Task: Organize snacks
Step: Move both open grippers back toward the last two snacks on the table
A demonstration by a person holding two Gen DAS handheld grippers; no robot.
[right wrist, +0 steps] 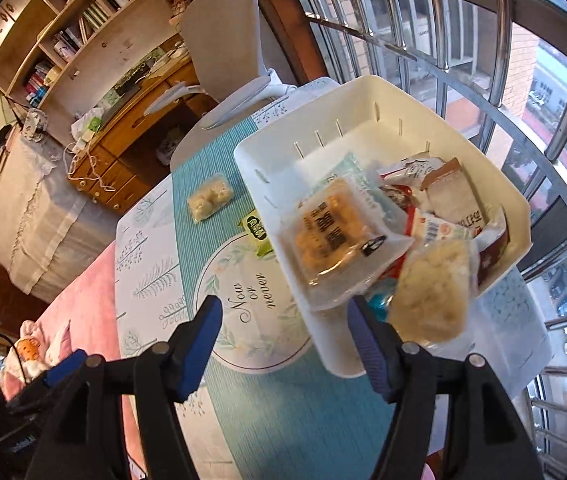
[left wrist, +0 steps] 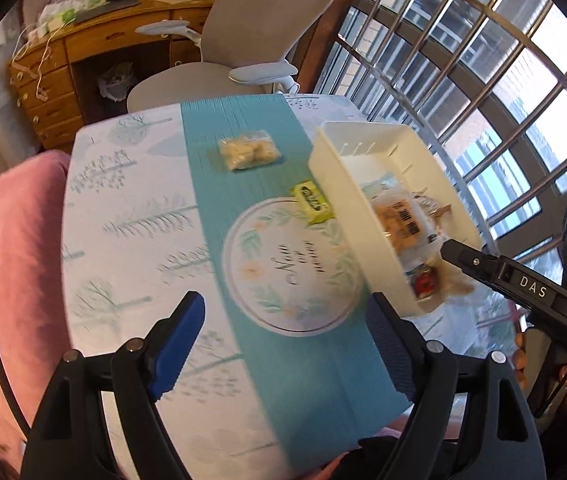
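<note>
A white plastic bin stands on the table's right side and holds several wrapped snacks, among them an orange cracker pack and a pale rice-puff bag. A clear bag of pale puffs and a small green packet lie on the teal runner left of the bin. My left gripper is open and empty above the runner. My right gripper is open and empty at the bin's near end; its body shows in the left wrist view.
The table has a white tree-print cloth and a teal runner. A grey office chair stands beyond the far edge, with a wooden desk behind. Window bars run along the right. Pink fabric lies left.
</note>
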